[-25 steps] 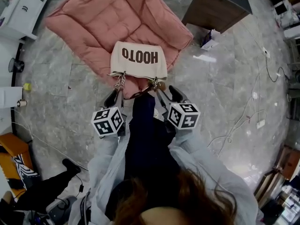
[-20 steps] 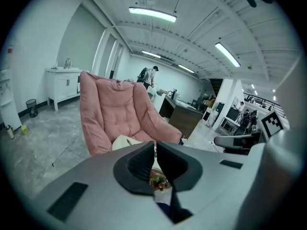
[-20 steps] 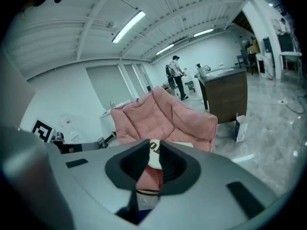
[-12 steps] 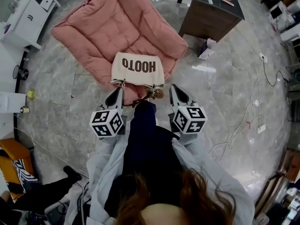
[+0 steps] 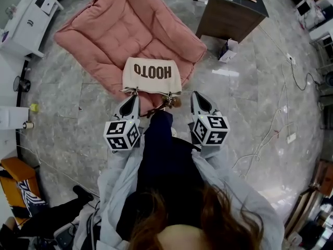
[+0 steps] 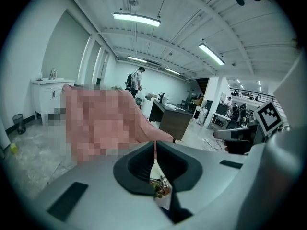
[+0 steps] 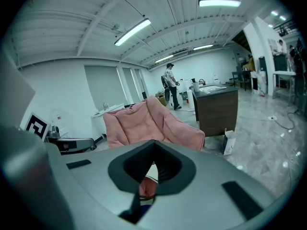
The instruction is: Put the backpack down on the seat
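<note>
Right gripper [image 5: 196, 96] has drawn off to the side since a second ago and now stands apart from the backpack [image 5: 152, 75]. Its jaws are closed with nothing seen between them. Left gripper [image 5: 134, 99] is clenched on the chain strap [image 5: 135, 91], so the bag hangs from one corner only, over the front edge of the pink seat [image 5: 130, 30]. Whether it rests on the cushion cannot be told.

Risks noted:
- One-sided support may let the bag tilt or swing.
- A release this near the edge could drop it to the floor.
- The thin chain may slip.
</note>
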Demonstrator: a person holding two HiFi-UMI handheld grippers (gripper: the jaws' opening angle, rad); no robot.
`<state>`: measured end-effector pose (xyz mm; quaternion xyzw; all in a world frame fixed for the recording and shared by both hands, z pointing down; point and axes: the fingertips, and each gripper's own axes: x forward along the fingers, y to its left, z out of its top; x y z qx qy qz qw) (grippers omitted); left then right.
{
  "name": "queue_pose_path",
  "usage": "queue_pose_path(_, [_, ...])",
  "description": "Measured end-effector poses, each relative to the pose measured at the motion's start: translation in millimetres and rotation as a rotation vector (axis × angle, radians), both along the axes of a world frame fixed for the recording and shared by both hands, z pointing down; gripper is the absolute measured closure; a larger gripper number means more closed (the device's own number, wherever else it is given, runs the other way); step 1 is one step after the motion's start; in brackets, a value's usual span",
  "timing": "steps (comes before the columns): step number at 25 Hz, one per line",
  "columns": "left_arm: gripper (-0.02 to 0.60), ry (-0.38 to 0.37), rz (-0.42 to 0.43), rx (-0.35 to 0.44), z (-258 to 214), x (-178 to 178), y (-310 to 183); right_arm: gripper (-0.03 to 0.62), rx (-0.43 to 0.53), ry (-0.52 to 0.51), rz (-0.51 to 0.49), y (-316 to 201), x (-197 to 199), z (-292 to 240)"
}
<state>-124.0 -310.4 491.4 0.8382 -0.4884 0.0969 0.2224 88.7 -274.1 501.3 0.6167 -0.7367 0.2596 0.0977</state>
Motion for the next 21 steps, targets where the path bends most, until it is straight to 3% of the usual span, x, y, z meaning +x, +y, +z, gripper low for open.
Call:
queue_pose_path(13, [0.551,-0.042,-0.047,-0.048,21.0,-21.0,12.0,0.588,-0.069,-0.039,-0.024,10.0,-12.2,21.6])
queue_pose_path(21, [0.552,-0.045,-0.032,-0.071,28.6,-11.8,10.3,0.588,-0.084,-0.05,-0.008,5.8,-8.4,15.9])
